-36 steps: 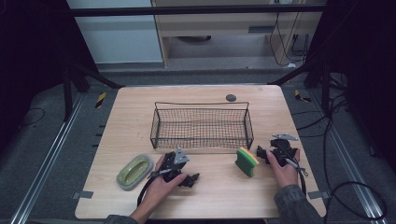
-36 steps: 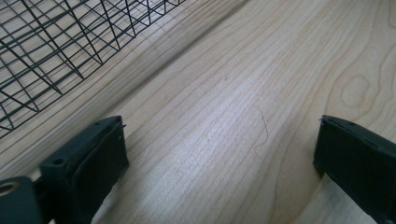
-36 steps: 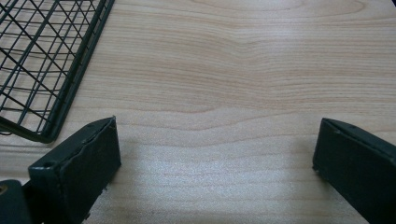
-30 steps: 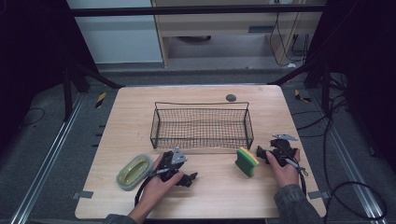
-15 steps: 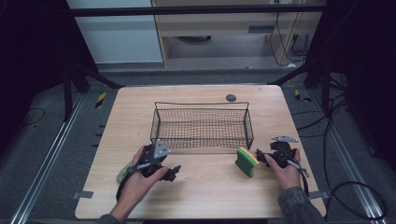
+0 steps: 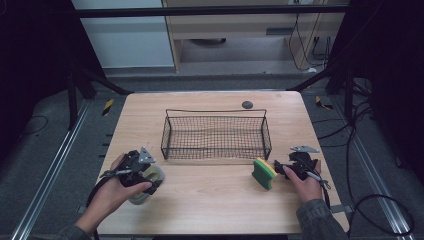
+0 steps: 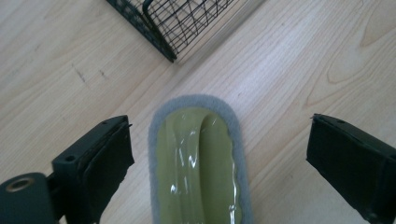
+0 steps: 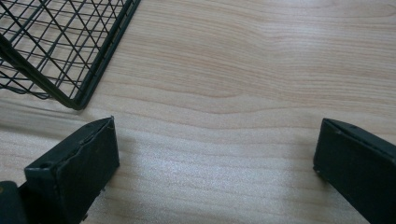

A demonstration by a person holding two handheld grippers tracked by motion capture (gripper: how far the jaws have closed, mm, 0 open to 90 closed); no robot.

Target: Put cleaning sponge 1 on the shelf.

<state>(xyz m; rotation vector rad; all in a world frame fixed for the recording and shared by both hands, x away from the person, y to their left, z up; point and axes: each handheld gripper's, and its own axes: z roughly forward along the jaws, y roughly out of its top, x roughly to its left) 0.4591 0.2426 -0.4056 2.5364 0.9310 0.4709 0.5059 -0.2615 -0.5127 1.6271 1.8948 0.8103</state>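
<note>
An oval green scrub pad (image 6: 140, 196) with a grey felt rim lies near the table's front left. My left gripper (image 6: 150, 181) hovers just above it. In the left gripper view the pad (image 7: 196, 163) lies below and between the jaws of my left gripper (image 7: 215, 121), and neither pad touches it; the jaws have just been closing slightly. A yellow and green sponge (image 6: 263, 173) stands on edge at the front right. My right gripper (image 6: 278, 169) rests close beside it, and in the right gripper view it (image 8: 217, 123) is open over bare wood.
A black wire basket (image 6: 215, 111) stands empty mid-table, its corner near both grippers (image 7: 154, 28) (image 8: 46, 56). A small dark disc (image 6: 247, 104) lies behind it. The wooden table (image 6: 210, 200) has free room in front of the basket between the hands.
The left hand has moved left and lifted, from the table's front middle to above the green pad. The right hand and the sponge have stayed put.
</note>
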